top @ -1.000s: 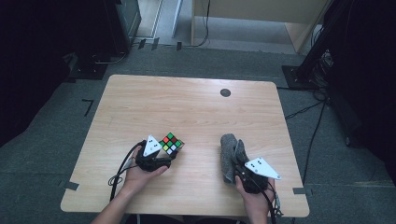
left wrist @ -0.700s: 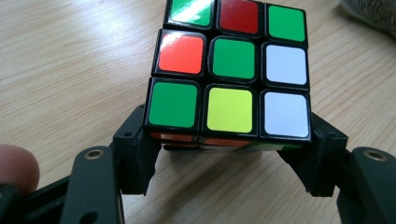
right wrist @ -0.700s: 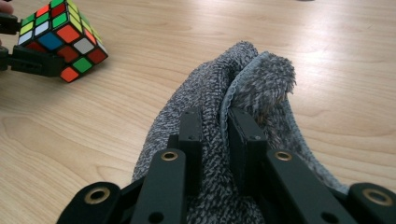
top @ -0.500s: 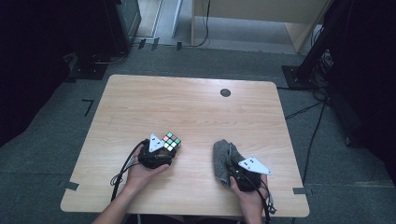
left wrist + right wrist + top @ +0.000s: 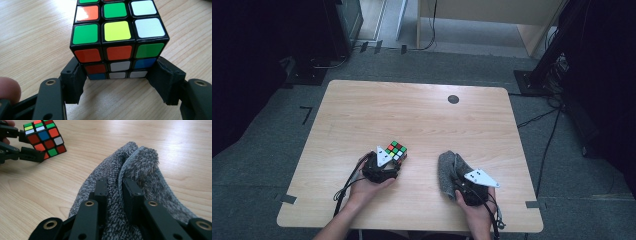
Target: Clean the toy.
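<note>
Slip risk was the main worry here. The left hand-held gripper [image 5: 117,82] pinched the Rubik's cube [image 5: 117,37] only by its bottom layer, pads [image 5: 76,82] on the two lower side faces, with the cube sitting on the table [image 5: 422,115] toward the near left. Cubes twist, so I'd guess a squeeze that low could rotate that layer or let the cube tip out once something rubbed its top.

The right hand-held gripper [image 5: 115,192] was pressed together on a fold of the grey towel [image 5: 140,170], which slumped on the table at the near right, well apart from the cube. Its jaws had just been easing open a touch with the cloth between them, so the fold might slide free. The loose bulk drooping below could also drag on the table or snag the cube's corner and shove it sideways.
</note>
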`<action>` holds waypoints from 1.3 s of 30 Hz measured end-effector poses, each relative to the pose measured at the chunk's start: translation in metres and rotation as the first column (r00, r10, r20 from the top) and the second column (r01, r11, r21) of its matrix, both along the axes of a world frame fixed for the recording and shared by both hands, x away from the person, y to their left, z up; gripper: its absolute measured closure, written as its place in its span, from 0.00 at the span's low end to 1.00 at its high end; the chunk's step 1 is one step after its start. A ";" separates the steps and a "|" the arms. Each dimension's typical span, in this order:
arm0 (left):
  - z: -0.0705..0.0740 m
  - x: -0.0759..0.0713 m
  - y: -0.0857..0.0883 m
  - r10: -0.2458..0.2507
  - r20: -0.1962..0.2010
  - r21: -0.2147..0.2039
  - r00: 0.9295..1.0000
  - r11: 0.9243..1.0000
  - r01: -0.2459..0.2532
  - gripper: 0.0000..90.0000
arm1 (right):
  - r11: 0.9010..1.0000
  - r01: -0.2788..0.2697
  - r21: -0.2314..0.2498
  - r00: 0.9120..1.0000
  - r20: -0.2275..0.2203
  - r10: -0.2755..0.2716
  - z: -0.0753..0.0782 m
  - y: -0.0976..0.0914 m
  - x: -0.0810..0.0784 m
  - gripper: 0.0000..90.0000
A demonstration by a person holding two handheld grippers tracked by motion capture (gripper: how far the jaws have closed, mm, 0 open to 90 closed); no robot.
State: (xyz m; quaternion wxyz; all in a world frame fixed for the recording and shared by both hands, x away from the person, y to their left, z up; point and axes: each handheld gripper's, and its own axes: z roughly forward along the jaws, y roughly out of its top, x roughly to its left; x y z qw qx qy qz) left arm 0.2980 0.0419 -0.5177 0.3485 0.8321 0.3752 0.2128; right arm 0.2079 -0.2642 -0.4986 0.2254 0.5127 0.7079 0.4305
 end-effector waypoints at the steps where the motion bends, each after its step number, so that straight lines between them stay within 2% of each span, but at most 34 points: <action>1: 0.000 0.000 0.000 -0.004 0.000 -0.002 1.000 1.000 0.004 0.37 | 1.000 -0.001 -0.001 1.000 -0.003 0.001 -0.001 0.002 0.001 0.84; 3: 0.000 0.000 0.000 -0.008 0.001 -0.008 1.000 1.000 0.008 0.35 | 1.000 -0.007 -0.002 1.000 -0.007 0.007 -0.003 0.005 0.003 0.83; 6: 0.003 -0.001 0.004 -0.010 -0.003 -0.035 1.000 0.999 0.010 0.21 | 1.000 -0.016 0.002 1.000 -0.008 0.016 -0.004 0.009 0.005 0.75; 7: 0.003 -0.001 0.004 -0.010 -0.003 -0.035 1.000 0.999 0.010 0.19 | 1.000 -0.022 0.010 1.000 -0.008 0.022 -0.004 0.009 0.006 0.70; 9: 0.006 -0.002 0.010 -0.009 -0.005 -0.085 1.000 0.996 0.008 0.18 | 0.999 -0.032 0.015 0.999 -0.003 0.032 -0.002 0.010 0.007 0.59; 12: 0.008 -0.005 0.017 -0.009 -0.011 -0.104 1.000 0.995 0.008 0.17 | 0.998 -0.040 0.041 0.999 0.006 0.040 0.003 0.008 0.007 0.42; 15: 0.013 -0.009 0.024 -0.010 -0.009 -0.111 1.000 0.994 0.009 0.16 | 0.996 -0.053 0.076 0.999 0.013 0.053 0.015 0.003 0.007 0.24; 18: 0.021 -0.012 0.036 0.010 -0.025 -0.150 1.000 0.989 -0.013 0.16 | 0.993 -0.042 0.112 0.999 0.032 0.039 0.030 -0.006 0.006 0.14; 21: 0.030 -0.016 0.048 0.038 -0.059 -0.238 0.998 0.970 -0.051 0.15 | 0.990 -0.040 0.138 0.999 0.038 0.035 0.038 -0.015 0.006 0.13; 23: 0.036 -0.020 0.055 0.046 -0.061 -0.267 0.997 0.962 -0.061 0.15 | 0.990 -0.033 0.134 0.999 0.036 0.029 0.042 -0.019 0.008 0.09; 26: 0.042 -0.027 0.066 0.047 -0.044 -0.272 0.998 0.961 -0.058 0.15 | 0.995 -0.025 0.096 0.999 0.024 0.023 0.046 -0.025 0.008 0.08; 28: 0.046 -0.031 0.076 0.057 -0.041 -0.289 0.998 0.955 -0.066 0.15 | 0.998 -0.024 0.066 0.999 0.031 0.022 0.049 -0.030 0.006 0.08; 33: 0.050 -0.047 0.097 0.068 -0.015 -0.295 0.998 0.953 -0.070 0.15 | 0.998 0.003 0.057 0.999 0.032 -0.004 0.049 -0.048 -0.002 0.08; 35: 0.049 -0.053 0.106 0.075 -0.006 -0.293 0.997 0.953 -0.073 0.15 | 0.998 0.019 0.054 0.999 0.026 -0.021 0.047 -0.055 -0.006 0.08; 39: 0.045 -0.060 0.126 0.101 -0.001 -0.300 0.995 0.949 -0.097 0.15 | 0.997 0.055 0.054 0.998 0.004 -0.055 0.041 -0.072 -0.011 0.08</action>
